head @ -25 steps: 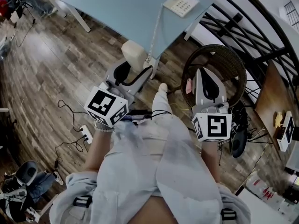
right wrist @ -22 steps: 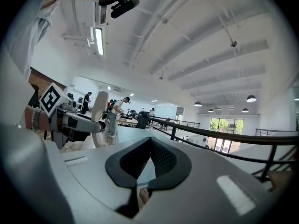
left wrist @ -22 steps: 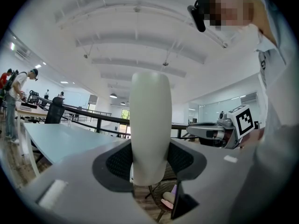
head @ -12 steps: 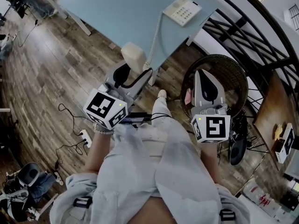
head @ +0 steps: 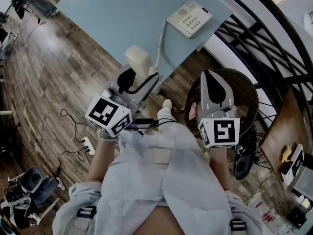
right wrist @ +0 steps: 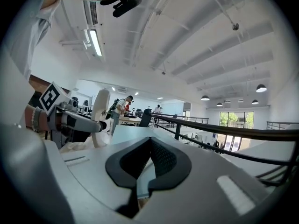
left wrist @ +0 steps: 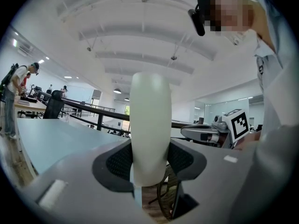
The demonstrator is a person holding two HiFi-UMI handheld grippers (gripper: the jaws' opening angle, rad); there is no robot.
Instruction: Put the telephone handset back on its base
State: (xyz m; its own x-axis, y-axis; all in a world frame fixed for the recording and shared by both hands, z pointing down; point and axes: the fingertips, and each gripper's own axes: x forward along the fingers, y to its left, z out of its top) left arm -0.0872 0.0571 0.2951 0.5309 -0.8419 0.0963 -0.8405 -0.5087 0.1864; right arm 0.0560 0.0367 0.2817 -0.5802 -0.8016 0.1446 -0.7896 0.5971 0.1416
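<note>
Head view finding: the telephone handset (head: 138, 60) is off its base (head: 190, 18). The base sits on the far part of the pale blue table (head: 107, 13), well apart from the handset. Only the white cord (head: 160, 40) joins the two.

Your left gripper (head: 139, 78) holds the handset upright, about at the table's near edge. On that evidence I judge the pick-up done. The carry across the table and the seating on the base are not yet done.

Your right gripper (head: 211, 80) has its jaws pressed together with nothing between them. It points out over the wicker basket (head: 247, 89) and takes no part in the hold.

Left gripper view confirms the grip, which the head view only suggests. Both pads bear on the sides of the handset (left wrist: 149, 125), low on its body, and the jaws are closed as far as it allows. That view shows neither base nor cord.

Right gripper view shows its own jaws meeting at the tips, empty. Off to one side it shows the handset (right wrist: 99, 115) standing upright in the other gripper. The base is not in that view either.

Only the head view shows the base and the run of the cord, so plan your route from there.
</note>
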